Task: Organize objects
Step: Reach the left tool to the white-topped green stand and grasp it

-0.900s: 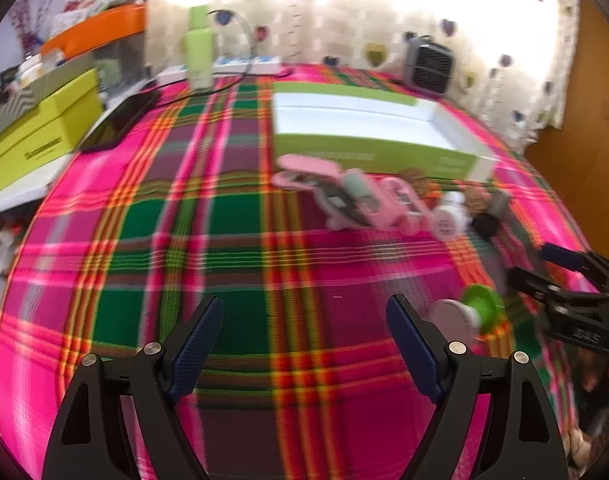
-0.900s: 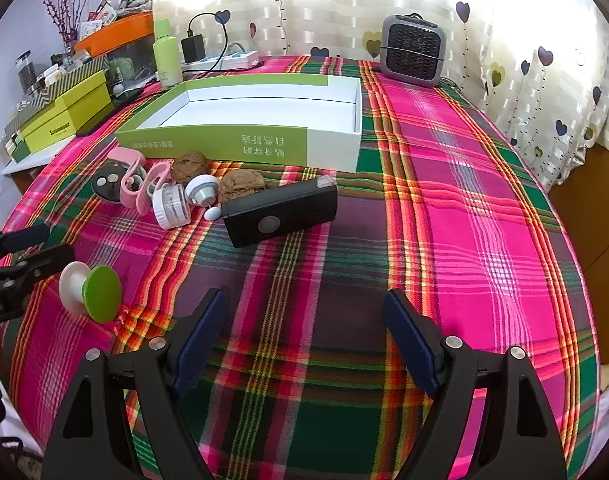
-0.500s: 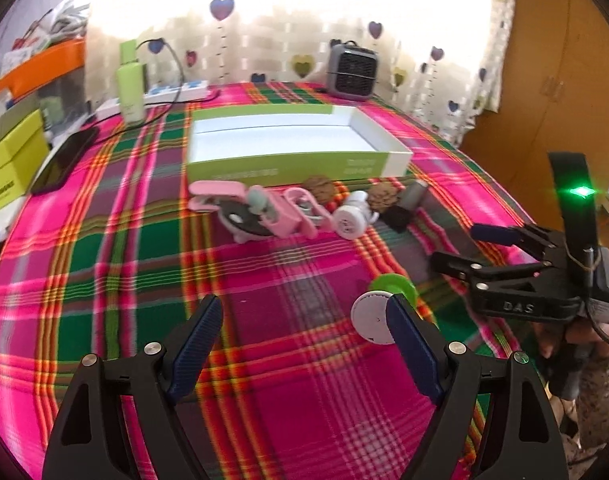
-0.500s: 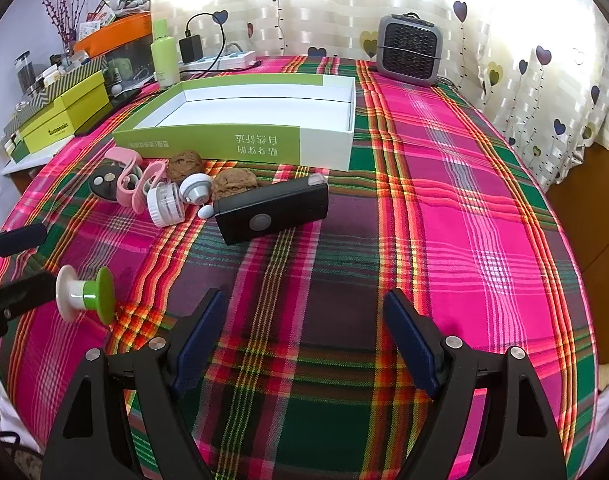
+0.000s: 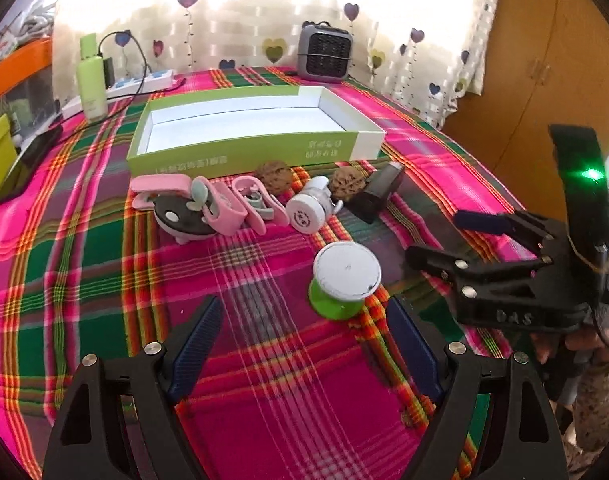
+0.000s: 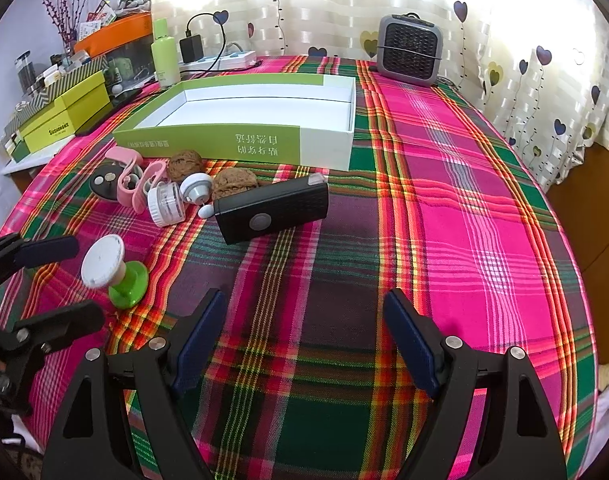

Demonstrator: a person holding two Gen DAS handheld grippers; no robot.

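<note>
You are facing a table (image 6: 484,208) covered in a bright pink, green and red plaid cloth. A shallow green-and-white box (image 6: 240,146) lies open and empty toward the far edge, and it looks like the place where the loose things belong.

Your left gripper (image 5: 300,344) is spread wide and holds nothing. It hangs tilted down just short of a spool (image 5: 344,280) with a white cap and green base, which stands alone nearer your edge than the other things. This looks like the first piece to take. Bring the fingers down either side of the narrow stem between the two discs and close squarely, or the round piece may roll away.

Your right gripper (image 6: 304,340) is also fully open and empty, over bare cloth near your edge. In the left view it sits close beside the spool on the right, so keep the two tools apart.

Along the box's near wall runs a row of things: a black rectangular device (image 6: 272,210), pink clips (image 5: 224,208), a white round jar (image 5: 308,210) and two walnuts (image 6: 184,165) (image 6: 233,183). Lift over them.

At the far edge stand a small grey heater (image 6: 409,50), a green bottle (image 6: 164,54) and a power strip (image 6: 224,59), clear of your path.
</note>
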